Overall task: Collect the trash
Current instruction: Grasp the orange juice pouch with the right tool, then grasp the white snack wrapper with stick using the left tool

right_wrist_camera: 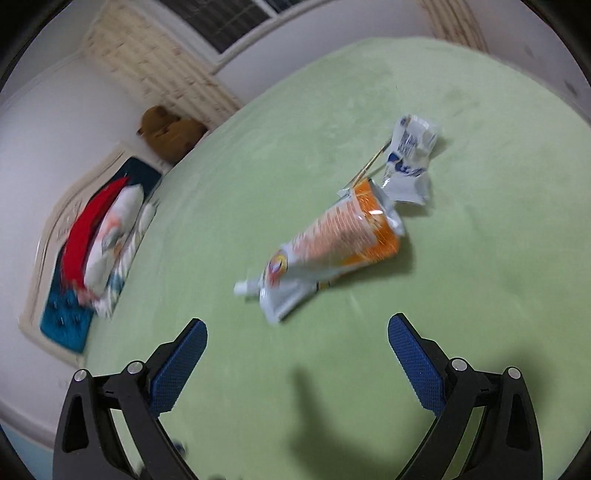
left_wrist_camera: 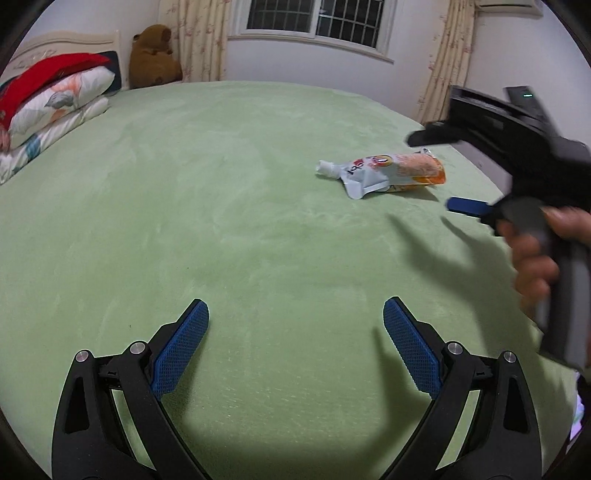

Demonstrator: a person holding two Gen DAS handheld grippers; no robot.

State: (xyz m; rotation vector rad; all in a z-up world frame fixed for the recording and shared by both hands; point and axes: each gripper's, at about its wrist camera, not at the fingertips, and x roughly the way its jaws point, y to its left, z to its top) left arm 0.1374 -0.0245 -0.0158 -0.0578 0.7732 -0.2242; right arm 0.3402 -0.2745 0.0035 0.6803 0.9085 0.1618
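Note:
An orange and white spouted drink pouch (left_wrist_camera: pixel 384 173) (right_wrist_camera: pixel 332 247) lies flat on the green bed cover (left_wrist_camera: pixel 221 221). A crumpled white and blue wrapper (right_wrist_camera: pixel 410 162) with a thin stick lies just beyond the pouch in the right wrist view. My left gripper (left_wrist_camera: pixel 295 314) is open over bare cover, well short of the pouch. My right gripper (right_wrist_camera: pixel 297 332) (left_wrist_camera: pixel 436 170) is open, nothing between its pads; the pouch lies just ahead of its fingertips. In the left wrist view a hand (left_wrist_camera: pixel 535 258) holds it at the right edge, its fingertips on either side of the pouch's orange end.
Folded bedding and a red cloth (left_wrist_camera: pixel 48 96) sit by the headboard at the far left. A brown plush bear (left_wrist_camera: pixel 153 57) leans in the corner. A curtained window (left_wrist_camera: pixel 317 18) is on the far wall. The bed's right edge (left_wrist_camera: pixel 480 162) runs close to the pouch.

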